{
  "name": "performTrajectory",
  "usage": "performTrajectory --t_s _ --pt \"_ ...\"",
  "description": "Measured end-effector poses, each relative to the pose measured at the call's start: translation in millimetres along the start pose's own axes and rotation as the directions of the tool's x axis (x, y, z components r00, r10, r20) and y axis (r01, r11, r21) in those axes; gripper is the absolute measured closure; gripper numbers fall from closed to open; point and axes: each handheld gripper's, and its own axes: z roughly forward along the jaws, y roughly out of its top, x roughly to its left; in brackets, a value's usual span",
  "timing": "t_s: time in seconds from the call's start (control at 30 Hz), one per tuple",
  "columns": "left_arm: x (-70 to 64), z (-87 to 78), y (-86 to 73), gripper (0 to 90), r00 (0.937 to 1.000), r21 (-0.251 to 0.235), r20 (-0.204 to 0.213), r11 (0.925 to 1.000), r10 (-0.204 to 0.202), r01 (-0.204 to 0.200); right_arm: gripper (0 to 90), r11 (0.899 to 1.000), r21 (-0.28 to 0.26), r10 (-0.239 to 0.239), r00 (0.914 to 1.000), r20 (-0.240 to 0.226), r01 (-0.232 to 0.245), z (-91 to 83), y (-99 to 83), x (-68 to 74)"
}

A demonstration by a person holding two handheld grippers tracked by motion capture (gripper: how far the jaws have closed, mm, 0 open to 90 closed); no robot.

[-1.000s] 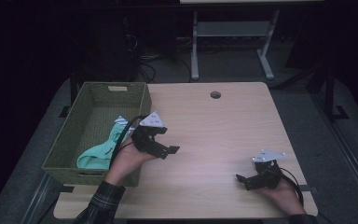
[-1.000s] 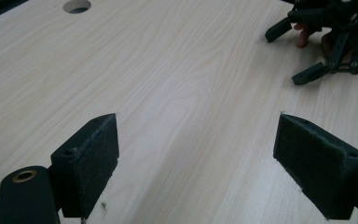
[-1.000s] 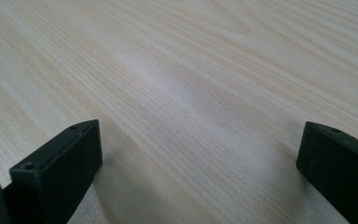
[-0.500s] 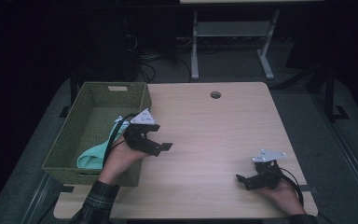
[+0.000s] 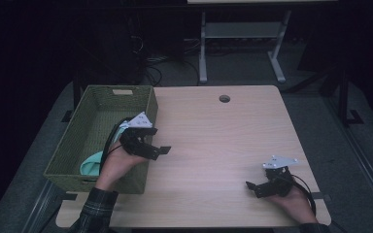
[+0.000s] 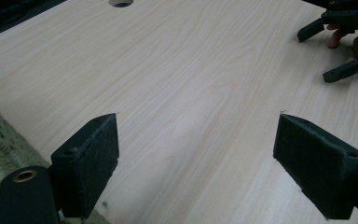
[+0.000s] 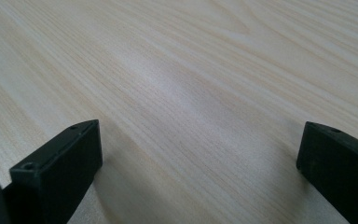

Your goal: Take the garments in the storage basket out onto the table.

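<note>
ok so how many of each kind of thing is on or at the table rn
green woven rectangular basket: 1
mint green cloth in the basket: 1
black hand-held gripper: 2, left and right
total: 4

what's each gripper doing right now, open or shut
left gripper: open, holding nothing, by the basket.
right gripper: open, holding nothing, over the table.

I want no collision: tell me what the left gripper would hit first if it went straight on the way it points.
Probably the bare table. The left gripper, jaws open and empty, points across the wood and slightly down toward the right gripper, which stands off to one side of that line.
</note>
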Motion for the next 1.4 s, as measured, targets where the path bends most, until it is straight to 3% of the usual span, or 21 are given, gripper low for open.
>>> performTrajectory --t_s 0.77,1.4 --pt "26.6 -20.9 -18.0 13.9 0.9973 -0.029 -0.049 0.9982 -0.055 0.054 0.0 1.000 -0.003 0.008 1.0000 0.002 -0.008 0.1 0.1 -0.1" --pt "52.8 -38.6 -38.9 14.0 0.9844 -0.047 -0.122 0.9914 -0.127 0.122 0.0 1.000 -0.004 0.016 0.9999 0.000 -0.016 -0.2 -0.1 -0.7"
